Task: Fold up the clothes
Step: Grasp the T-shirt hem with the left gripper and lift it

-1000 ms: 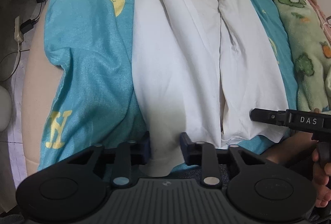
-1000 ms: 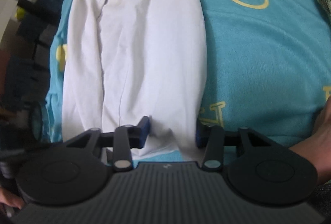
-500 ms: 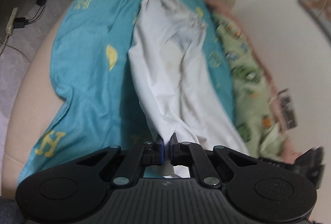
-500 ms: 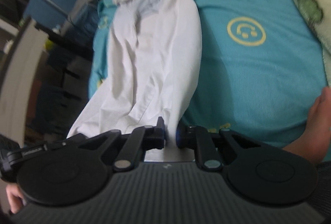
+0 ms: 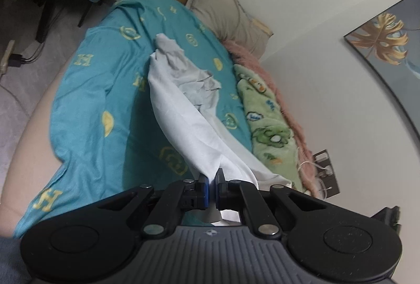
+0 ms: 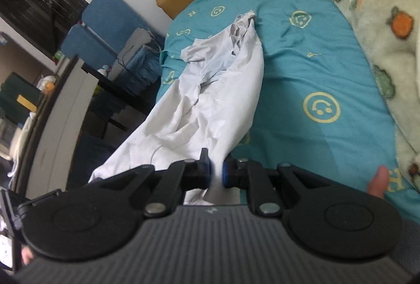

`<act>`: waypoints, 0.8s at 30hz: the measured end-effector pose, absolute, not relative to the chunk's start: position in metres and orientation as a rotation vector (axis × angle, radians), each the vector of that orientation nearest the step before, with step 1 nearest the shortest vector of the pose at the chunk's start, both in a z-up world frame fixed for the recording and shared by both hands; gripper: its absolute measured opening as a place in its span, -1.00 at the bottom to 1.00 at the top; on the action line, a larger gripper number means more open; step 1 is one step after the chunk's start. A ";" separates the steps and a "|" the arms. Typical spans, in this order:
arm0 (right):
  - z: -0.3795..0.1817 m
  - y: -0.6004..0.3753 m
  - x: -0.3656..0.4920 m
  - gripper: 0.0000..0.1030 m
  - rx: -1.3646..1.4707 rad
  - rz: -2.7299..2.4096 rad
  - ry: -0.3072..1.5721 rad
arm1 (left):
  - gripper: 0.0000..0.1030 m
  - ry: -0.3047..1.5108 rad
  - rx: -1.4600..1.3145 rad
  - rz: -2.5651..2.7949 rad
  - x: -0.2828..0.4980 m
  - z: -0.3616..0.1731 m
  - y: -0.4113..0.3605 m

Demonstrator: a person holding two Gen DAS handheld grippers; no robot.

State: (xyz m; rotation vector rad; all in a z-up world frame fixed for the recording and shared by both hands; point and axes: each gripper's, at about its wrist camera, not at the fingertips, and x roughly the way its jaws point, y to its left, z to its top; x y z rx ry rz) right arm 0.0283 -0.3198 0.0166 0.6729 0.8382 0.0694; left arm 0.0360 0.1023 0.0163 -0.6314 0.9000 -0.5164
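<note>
With both tools [image 5: 212,185] [image 6: 215,175] pinching the garment's [image 5: 181,113] near hem, apparently lifted, next carry it toward the collar at frame top

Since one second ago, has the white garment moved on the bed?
Yes. The white garment, which lay flat on the teal sheet, now has its near end lifted off the sheet, pulled up by the left gripper and right gripper.

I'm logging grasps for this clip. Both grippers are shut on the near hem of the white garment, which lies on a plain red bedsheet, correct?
Not quite. Both views show a teal bedsheet printed with yellow smiley faces and letters. The left gripper and right gripper are indeed shut on the white garment.
</note>
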 end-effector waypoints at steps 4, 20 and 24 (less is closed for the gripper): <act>0.024 -0.310 0.003 -0.78 0.637 0.071 0.818 | -0.92 0.894 -0.634 -0.510 0.003 0.020 0.111; 0.005 -0.311 -0.002 -0.78 0.685 0.049 0.805 | -0.92 0.903 -0.632 -0.434 0.003 0.010 0.113; -0.007 -0.317 0.041 -0.78 0.710 0.037 0.818 | -0.91 0.903 -0.641 -0.405 0.050 -0.002 0.104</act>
